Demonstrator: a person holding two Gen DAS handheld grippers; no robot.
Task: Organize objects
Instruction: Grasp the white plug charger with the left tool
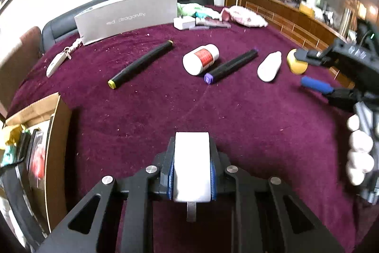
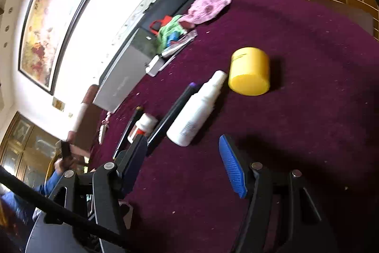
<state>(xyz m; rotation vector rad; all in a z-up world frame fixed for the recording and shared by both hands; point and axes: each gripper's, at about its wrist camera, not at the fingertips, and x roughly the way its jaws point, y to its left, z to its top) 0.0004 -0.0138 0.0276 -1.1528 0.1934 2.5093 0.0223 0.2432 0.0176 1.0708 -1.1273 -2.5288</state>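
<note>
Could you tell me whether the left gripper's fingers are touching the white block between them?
Touching. In the left wrist view, both blue pads of the left gripper press flat against the sides of the white block, with no gap showing.

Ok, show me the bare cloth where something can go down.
Bare: the wide stretch between the left gripper and the row of markers and bottles, and right of the yellow jar. Crowded: the row itself, from yellow-tipped marker to jar, and the far edge beside the grey box.
</note>
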